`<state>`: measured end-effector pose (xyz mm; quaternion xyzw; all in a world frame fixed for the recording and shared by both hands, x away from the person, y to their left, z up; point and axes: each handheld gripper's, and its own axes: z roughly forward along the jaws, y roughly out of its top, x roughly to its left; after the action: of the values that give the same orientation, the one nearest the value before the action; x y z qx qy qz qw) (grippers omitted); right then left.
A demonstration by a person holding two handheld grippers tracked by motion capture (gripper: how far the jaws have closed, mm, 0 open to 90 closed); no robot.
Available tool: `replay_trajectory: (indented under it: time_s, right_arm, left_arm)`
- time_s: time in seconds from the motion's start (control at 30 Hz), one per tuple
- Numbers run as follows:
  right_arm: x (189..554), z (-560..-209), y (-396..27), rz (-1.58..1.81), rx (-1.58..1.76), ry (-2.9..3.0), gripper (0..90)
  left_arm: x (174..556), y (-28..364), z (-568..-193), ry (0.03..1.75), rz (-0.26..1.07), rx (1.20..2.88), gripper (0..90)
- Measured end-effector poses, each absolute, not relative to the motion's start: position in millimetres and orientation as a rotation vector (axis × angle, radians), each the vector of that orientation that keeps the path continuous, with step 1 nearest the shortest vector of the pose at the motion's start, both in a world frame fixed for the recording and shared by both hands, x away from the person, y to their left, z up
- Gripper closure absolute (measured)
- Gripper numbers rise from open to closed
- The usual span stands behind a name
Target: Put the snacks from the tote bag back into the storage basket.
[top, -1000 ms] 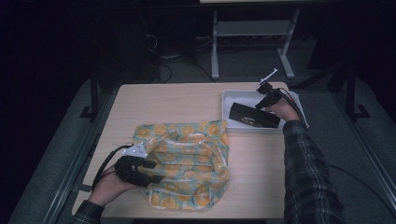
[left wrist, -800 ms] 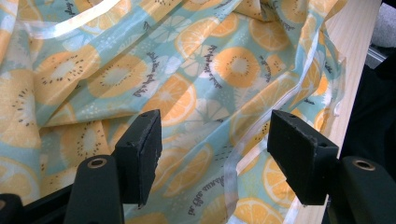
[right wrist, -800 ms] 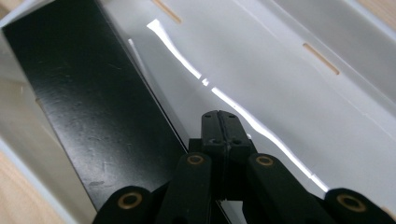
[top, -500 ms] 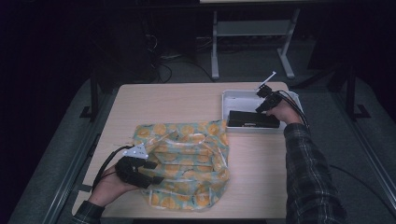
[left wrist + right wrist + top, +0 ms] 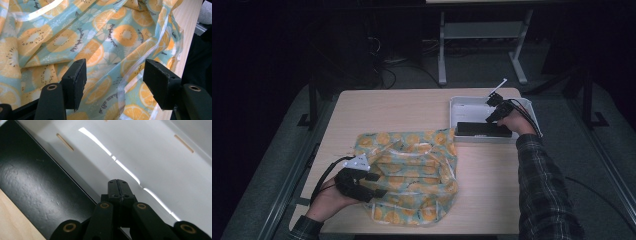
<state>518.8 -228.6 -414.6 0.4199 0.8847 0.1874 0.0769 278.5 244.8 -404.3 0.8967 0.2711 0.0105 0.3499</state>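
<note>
On the fruit-print bag I can see small dark script repeated between the orange slices and kiwi rounds, but it is too fine for me to read. The bag lies flat and crumpled on the bench, its clear plastic trim running past my left gripper. My left jaws stand wide apart with the bag's printed cloth and a strip of the clear edging lying between them; the pads do not press on it, so I hold nothing there. From above, the left gripper sits at the bag's near left corner, and the bag spreads away ahead of the jaws and off to their right. My right gripper has its jaws fully together, pad against pad, with nothing between them. It points down into the white tray, whose wall has narrow slots. Just to the left of those closed jaws lies a long black box, textured on top, resting in the tray along its near wall. In the high view the right gripper is over the tray, and the black box lies with its long axis across the bench, well apart from the bag.
</note>
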Motion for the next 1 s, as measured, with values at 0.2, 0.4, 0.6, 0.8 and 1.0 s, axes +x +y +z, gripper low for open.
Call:
replay_trajectory:
  time_s: [0.2,0.4,0.6,0.8,1.0]
  right_arm:
    - [516.6,-410.3,-231.4,0.583,1.248,2.625,89.0]
    - [507.2,-390.7,-231.9,0.668,1.246,2.570,77.0]
    - [488.3,-374.6,-228.1,0.747,1.238,2.511,55.8]
    - [460.9,-368.5,-227.4,0.839,1.250,2.479,46.9]
    - [429.3,-368.4,-225.5,0.913,1.209,2.472,41.5]
  left_arm:
    - [278.5,243.6,-404.2,0.701,0.023,2.322,35.0]
    - [279.2,243.9,-404.9,0.705,0.017,2.317,35.0]
    - [279.6,243.4,-406.3,0.695,0.024,2.324,35.0]
    - [280.8,244.2,-407.2,0.701,0.029,2.310,35.0]
    - [281.3,241.3,-406.4,0.692,0.033,2.312,34.9]
